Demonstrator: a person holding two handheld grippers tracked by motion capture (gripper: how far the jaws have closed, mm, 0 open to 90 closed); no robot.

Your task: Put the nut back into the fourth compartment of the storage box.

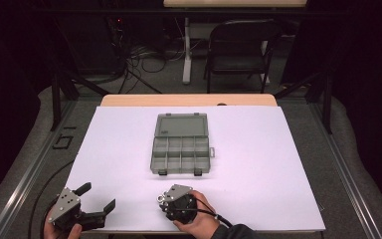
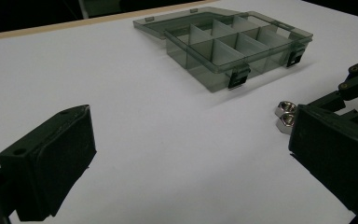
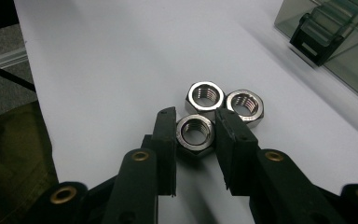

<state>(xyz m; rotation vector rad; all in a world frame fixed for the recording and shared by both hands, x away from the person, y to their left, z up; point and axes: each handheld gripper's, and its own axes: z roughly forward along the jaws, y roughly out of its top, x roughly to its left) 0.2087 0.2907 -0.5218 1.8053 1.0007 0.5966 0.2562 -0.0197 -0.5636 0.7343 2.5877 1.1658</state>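
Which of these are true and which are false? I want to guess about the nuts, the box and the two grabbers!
1. There are three shiny nuts on the table. True.
2. The box has its lid closed. False: the lid lies open behind it.
3. The right gripper has its jaws around one nut. True.
4. The left gripper holds a nut. False: its jaws are wide apart with nothing between them.
5. The nuts are inside the box. False: they sit on the white table near its front.

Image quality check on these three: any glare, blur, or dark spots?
High view: white table cover bright, surroundings nearly black. Left gripper view: near jaws soft, organizer box sharper. Right gripper view: hex nuts crisp with bright specular rims; the box latch blurs at top right.
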